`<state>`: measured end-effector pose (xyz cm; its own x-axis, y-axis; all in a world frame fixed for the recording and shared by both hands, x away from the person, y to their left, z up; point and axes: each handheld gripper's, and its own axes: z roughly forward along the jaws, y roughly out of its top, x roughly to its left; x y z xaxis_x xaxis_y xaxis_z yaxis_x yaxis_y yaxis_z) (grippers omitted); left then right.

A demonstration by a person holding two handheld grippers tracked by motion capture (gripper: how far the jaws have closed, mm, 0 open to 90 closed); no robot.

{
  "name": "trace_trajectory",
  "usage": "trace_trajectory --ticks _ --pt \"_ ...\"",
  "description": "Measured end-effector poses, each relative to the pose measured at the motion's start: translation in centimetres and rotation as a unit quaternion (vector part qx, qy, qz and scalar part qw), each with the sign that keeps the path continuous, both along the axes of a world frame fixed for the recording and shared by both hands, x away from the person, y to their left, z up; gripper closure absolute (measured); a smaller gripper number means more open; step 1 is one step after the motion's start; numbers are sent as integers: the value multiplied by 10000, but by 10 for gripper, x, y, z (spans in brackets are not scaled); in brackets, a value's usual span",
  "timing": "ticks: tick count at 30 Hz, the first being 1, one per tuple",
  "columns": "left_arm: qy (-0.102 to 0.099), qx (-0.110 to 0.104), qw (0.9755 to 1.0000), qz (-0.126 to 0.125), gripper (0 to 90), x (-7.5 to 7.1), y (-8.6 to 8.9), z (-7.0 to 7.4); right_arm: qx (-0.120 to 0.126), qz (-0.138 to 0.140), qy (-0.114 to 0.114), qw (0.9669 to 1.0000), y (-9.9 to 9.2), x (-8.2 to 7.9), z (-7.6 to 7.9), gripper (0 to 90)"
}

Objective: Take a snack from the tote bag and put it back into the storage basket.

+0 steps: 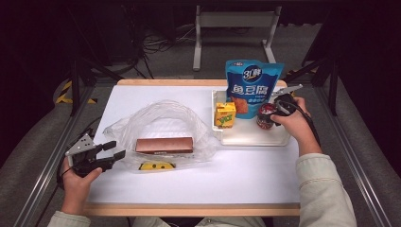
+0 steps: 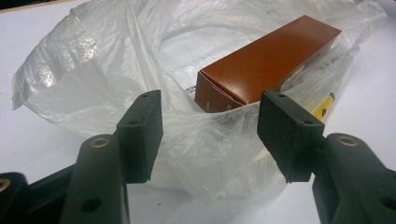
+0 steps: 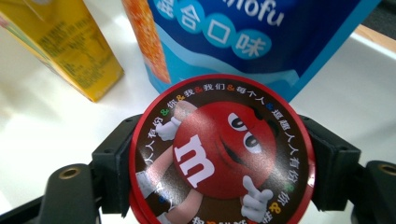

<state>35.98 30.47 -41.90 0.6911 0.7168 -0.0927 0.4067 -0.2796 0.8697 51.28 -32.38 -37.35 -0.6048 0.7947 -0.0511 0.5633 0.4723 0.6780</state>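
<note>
A clear plastic bag (image 1: 161, 116) lies on the white table with a brown box (image 1: 164, 144) inside it and a small yellow packet (image 1: 156, 166) at its front edge. My left gripper (image 1: 117, 150) is open at the bag's left end. In the left gripper view its jaws (image 2: 210, 135) straddle the bag's rumpled rim (image 2: 84, 74) without pinching it, and the brown box (image 2: 266, 60) lies just beyond. My right gripper (image 1: 272, 111) is in the white tray (image 1: 250, 137), shut on a round red M&M's can (image 1: 265, 116). Its pads (image 3: 338, 172) press on both sides of the can (image 3: 219, 154).
In the tray, a blue snack pouch (image 1: 253, 87) stands upright behind the can and a yellow drink carton (image 1: 225, 115) stands at the left. Both show close by in the right gripper view, pouch (image 3: 243, 32) and carton (image 3: 60, 42). Bare table lies in front of the tray.
</note>
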Motion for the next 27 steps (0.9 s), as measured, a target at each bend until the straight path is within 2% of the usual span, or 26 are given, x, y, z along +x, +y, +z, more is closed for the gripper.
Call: trace_trajectory --ticks 4,9,23,27 --pt "3 4 10000 -5 413 0 0 0 -104 -21 74 9999 1 2 -2 253" --pt "-5 -7 10000 0 413 0 0 0 -114 -51 102 9999 1 2 -3 253" --pt "8 -3 10000 -3 412 0 -1 0 -347 -156 432 9983 3 3 -12 253" --pt "10 3 10000 -7 413 0 -1 0 -334 -183 430 9983 1 2 -13 252"
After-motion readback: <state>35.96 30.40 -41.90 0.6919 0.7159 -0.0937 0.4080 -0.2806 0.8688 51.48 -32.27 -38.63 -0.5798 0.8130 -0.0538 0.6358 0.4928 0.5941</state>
